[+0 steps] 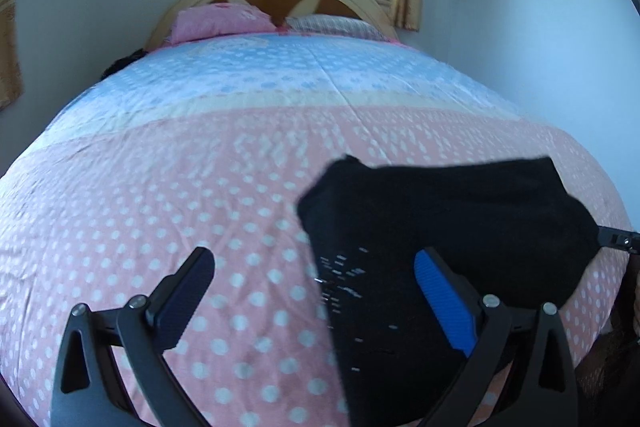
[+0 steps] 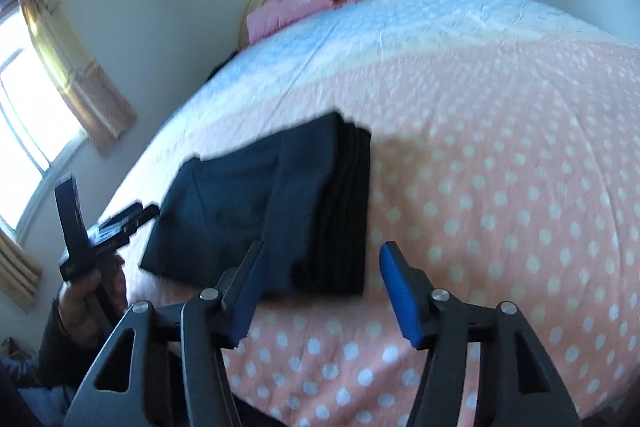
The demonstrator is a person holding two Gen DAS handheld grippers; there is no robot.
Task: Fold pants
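The black fabric pants (image 2: 280, 211) lay as a compact folded stack on the pink, white-dotted bedspread (image 2: 500, 187), near the foot edge and well apart from the pink pillow (image 2: 288, 7) at the headboard. The left gripper (image 1: 316, 291) stood wide apart beside the stack's left edge, holding nothing. The right gripper (image 2: 320, 283) was also spread and empty, just short of the stack's near edge. The fold looked nearly finished. The risk, as I judge it, was a finger catching a loose top layer when pulled away, dragging the stack open on the soft, wrinkled cover.
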